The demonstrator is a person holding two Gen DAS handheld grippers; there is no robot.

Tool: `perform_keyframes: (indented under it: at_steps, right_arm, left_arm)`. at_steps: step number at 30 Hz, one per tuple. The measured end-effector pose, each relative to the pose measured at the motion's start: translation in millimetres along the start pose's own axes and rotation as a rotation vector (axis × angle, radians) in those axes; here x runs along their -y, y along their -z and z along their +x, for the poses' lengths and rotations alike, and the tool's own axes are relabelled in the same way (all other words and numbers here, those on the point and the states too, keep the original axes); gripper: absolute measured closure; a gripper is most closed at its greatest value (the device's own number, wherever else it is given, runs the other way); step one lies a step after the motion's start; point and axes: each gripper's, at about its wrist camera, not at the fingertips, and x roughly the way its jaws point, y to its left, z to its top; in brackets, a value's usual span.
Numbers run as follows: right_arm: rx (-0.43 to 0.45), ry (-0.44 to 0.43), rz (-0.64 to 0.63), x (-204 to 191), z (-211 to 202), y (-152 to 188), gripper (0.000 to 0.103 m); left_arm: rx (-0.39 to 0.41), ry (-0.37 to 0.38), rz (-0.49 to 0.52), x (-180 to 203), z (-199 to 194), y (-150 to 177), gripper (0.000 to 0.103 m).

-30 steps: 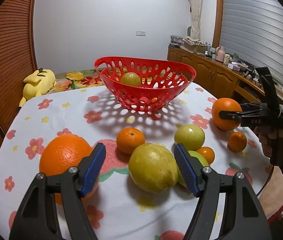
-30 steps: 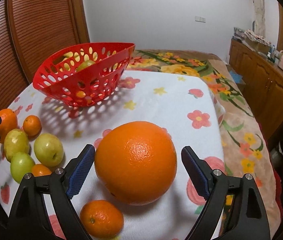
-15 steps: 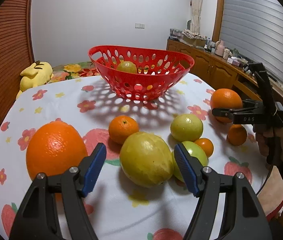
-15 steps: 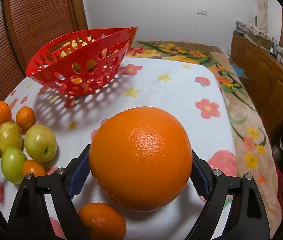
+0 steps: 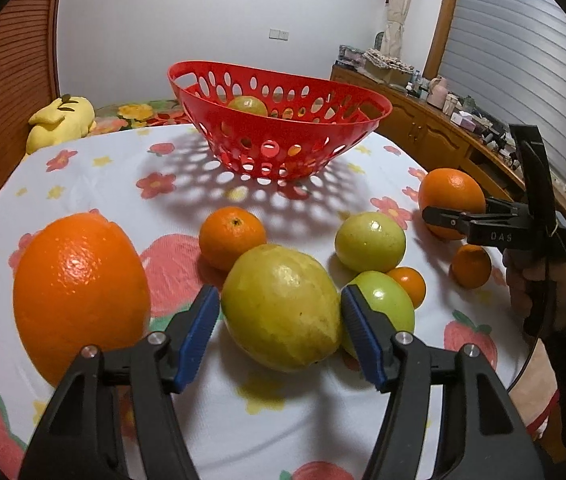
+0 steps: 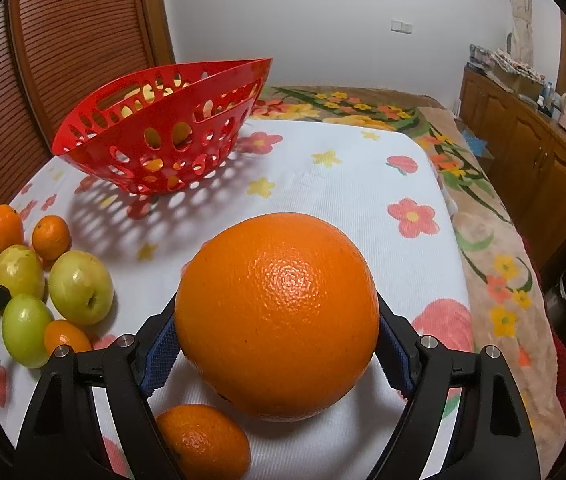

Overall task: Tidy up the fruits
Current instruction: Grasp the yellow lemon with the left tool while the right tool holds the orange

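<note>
Orange peel fills my right view: the big orange [image 6: 277, 316] sits between my right tongs [image 6: 277, 350], blue pads [image 6: 161, 346] pressed against both flanks, so I read them as clamped on it, low on the counter [image 6: 363, 200] or just off it; I cannot tell which. A small mandarin [image 6: 203, 440] lies just beside it, near my left-hand pad, and could get nudged. The orange looks heavy and firm, with dimpled skin that should give the pads some bite, but it is round, so I judge the hold safest at its widest girth, where the pads sit now. My left tongs [image 5: 279, 316] are closing around the yellow fruit [image 5: 281, 306]; it lies between the pads, the right pad at its skin, the left still showing a sliver of gap, so not yet gripped. Its skin looks smooth and waxy, likely slippery, and it is oval, so I would squeeze across its short middle. A green fruit [image 5: 387, 304] touches it behind my right pad, and another orange [image 5: 79, 296] lies just left of the other pad. Beyond the loose fruit stands the red basket [image 5: 283, 144], one fruit already inside, where these seem bound.
</note>
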Motion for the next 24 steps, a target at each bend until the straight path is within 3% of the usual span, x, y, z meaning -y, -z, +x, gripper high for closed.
perform_keyframes:
  at_steps: [14,24]
  right_arm:
    - [0.002,0.003,-0.004,-1,0,0,0.018]
    - [-0.001,-0.009,-0.007,-1,-1,1,0.018]
  left_arm:
    - [0.005,0.019,0.017,0,0,1,0.041]
    - [-0.002,-0.025,0.048,-4,-10,7,0.041]
